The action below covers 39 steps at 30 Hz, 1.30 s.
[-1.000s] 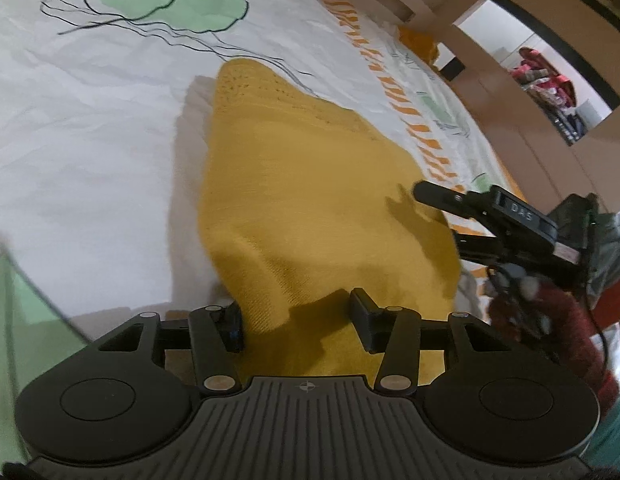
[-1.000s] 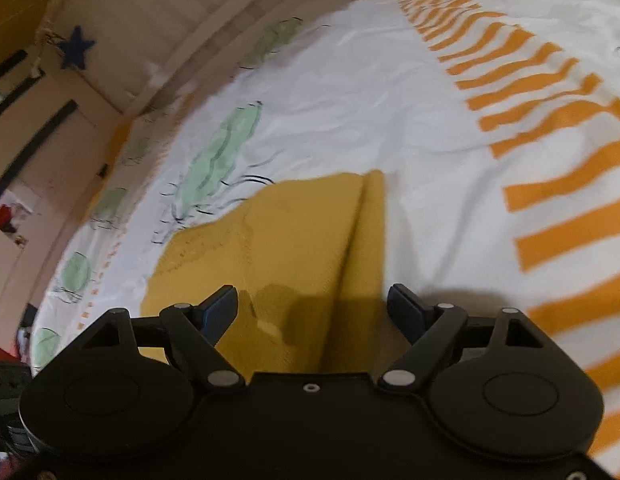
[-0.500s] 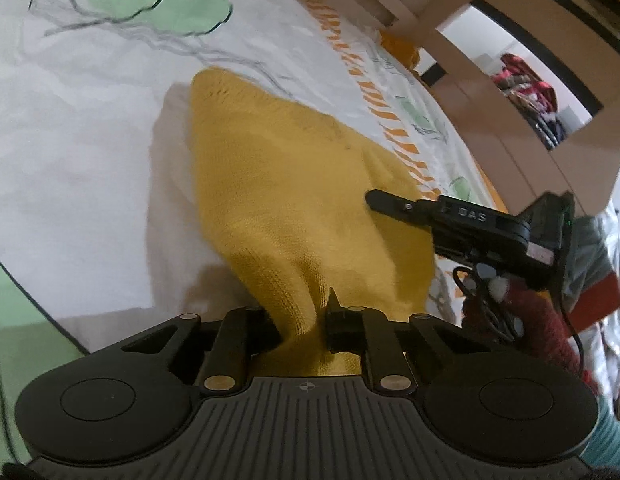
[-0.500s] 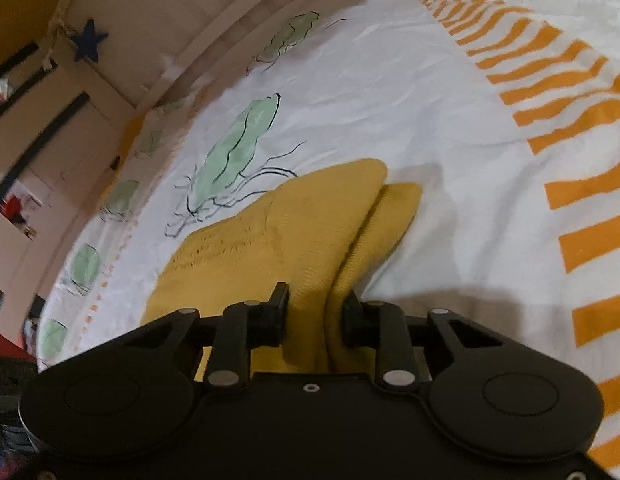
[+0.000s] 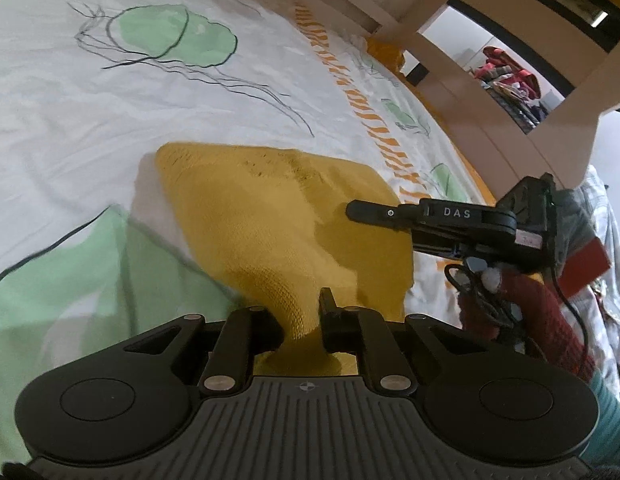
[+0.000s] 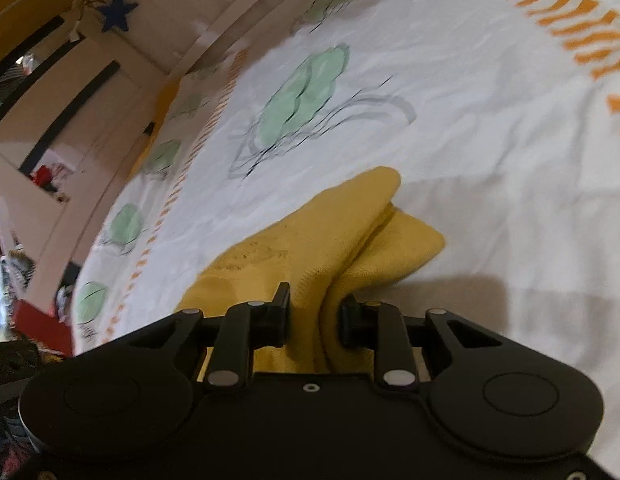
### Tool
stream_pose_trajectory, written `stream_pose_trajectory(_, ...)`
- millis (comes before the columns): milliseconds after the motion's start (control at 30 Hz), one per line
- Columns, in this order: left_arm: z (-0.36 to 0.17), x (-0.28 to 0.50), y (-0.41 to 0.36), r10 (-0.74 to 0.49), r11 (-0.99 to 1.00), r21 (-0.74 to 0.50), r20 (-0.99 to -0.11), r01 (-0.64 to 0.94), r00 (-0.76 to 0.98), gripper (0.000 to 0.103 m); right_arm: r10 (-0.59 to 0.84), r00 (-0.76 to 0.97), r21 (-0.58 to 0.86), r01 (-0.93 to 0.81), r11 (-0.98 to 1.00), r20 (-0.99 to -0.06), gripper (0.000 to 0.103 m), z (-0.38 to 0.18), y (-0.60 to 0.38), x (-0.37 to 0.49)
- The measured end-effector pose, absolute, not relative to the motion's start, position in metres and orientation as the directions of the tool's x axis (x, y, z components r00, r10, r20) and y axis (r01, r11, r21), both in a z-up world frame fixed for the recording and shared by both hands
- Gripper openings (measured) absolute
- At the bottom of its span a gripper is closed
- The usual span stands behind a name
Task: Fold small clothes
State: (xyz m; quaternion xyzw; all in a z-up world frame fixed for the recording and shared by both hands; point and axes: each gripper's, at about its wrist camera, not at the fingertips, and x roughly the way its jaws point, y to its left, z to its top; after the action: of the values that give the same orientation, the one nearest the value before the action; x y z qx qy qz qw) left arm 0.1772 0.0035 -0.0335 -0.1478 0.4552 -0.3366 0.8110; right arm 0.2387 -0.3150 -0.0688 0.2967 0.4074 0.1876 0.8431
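Observation:
A small mustard-yellow knitted garment lies on a white bed sheet printed with green blobs and orange stripes. My left gripper is shut on the garment's near edge, and the cloth bunches between its fingers. My right gripper is shut on another edge of the garment, lifting a fold of it off the sheet. The right gripper also shows in the left wrist view, side on, over the garment's right part.
The sheet spreads wide around the garment. A pale wooden bed frame borders it at the back. A doorway with piled clothes is beyond. The person's red sleeve is at the right.
Both grippers have gone from open to shut on the garment's edges. They have then lifted the cloth and drawn it back, so it bunches and folds.

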Motion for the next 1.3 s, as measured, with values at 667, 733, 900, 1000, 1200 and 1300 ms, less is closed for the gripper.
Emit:
stream_pose_trajectory(667, -0.054, 0.134, 0.036, -0.540, 0.839, -0.411, -0.704, 0.356, 0.461, 0.025, 0.418, 0.625, 0.502, -0.048, 0.863, -0.659, 0.060, -0.077, -0.285, 0.208)
stream_pose_trajectory(733, -0.054, 0.146, 0.045, -0.550, 0.835, -0.456, -0.692, 0.308, 0.467, 0.033, 0.422, 0.630, 0.521, -0.032, 0.853, -0.651, 0.062, -0.081, -0.287, 0.211)
stream_pose_trajectory(900, -0.063, 0.190, 0.049, -0.569, 0.818, -0.524, -0.676, 0.237, 0.469, 0.038, 0.458, 0.628, 0.585, -0.006, 0.811, -0.628, 0.063, -0.094, -0.293, 0.218)
stream_pose_trajectory(1000, -0.076, 0.216, 0.049, -0.599, 0.793, -0.573, -0.670, 0.206, 0.438, 0.047, 0.474, 0.629, 0.596, -0.021, 0.803, -0.616, 0.063, -0.097, -0.293, 0.222)
stream_pose_trajectory(1200, -0.098, 0.259, 0.039, -0.634, 0.759, -0.629, -0.655, 0.169, 0.412, 0.053, 0.505, 0.630, 0.614, -0.055, 0.787, -0.590, 0.063, -0.101, -0.297, 0.229)
stream_pose_trajectory(1300, -0.099, 0.267, 0.037, -0.644, 0.745, -0.645, -0.629, 0.171, 0.435, 0.049, 0.491, 0.640, 0.567, -0.103, 0.817, -0.591, 0.041, -0.099, -0.290, 0.229)
